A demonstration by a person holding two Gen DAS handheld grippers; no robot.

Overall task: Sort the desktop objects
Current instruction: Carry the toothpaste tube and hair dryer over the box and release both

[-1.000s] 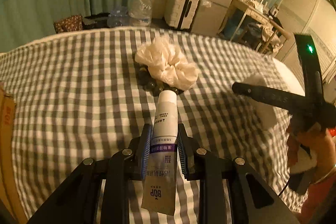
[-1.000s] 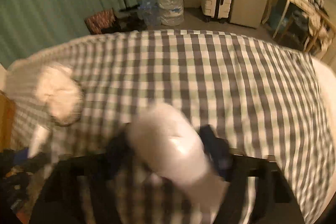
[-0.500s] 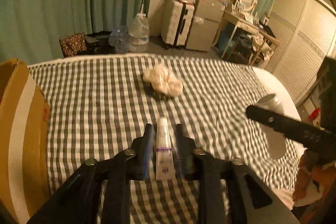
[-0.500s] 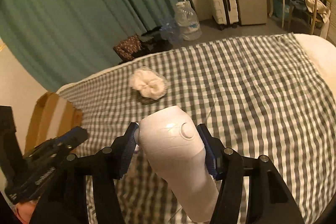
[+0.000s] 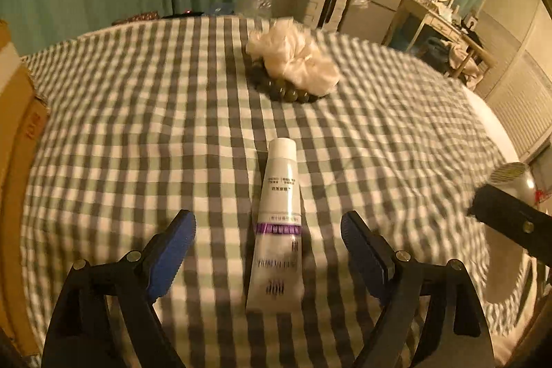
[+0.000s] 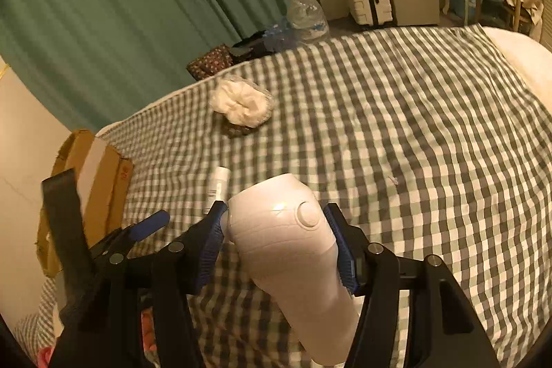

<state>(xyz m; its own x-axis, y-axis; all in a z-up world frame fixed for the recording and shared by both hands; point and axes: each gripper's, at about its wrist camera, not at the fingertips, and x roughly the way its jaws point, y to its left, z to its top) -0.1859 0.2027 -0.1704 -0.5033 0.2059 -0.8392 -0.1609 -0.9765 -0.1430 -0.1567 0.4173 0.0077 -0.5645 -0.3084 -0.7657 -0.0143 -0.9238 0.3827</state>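
Centrally, between the widely spread blue-padded fingers (image 5: 172,250) of the left gripper (image 5: 267,250), a white tube (image 5: 277,223) with a purple band is seen lying flat on the grey-and-white checked cloth (image 5: 138,126), its cap pointed away from the camera and neither pad touching it. Farther along the cloth, a cream scrunchie (image 5: 293,57) is shown resting partly on a dark beaded bracelet (image 5: 283,90). At the left edge a cardboard box (image 5: 17,126) is cut off by the frame.

From the right wrist view, a white hair dryer (image 6: 293,250) is pictured pinched between the fingers of the right gripper (image 6: 276,240), both pads pressed against its body just below the round button. The dryer's lower end is cut off at the bottom of the frame. Behind its body the tube (image 6: 217,188) is partly hidden, only the capped end being visible, and the left gripper (image 6: 148,226) is seen at the lower left with just one blue fingertip clear. The bracelet (image 6: 238,130) is barely made out beneath the scrunchie (image 6: 241,104). The printing on the tube is blurred and cannot be read in either view.
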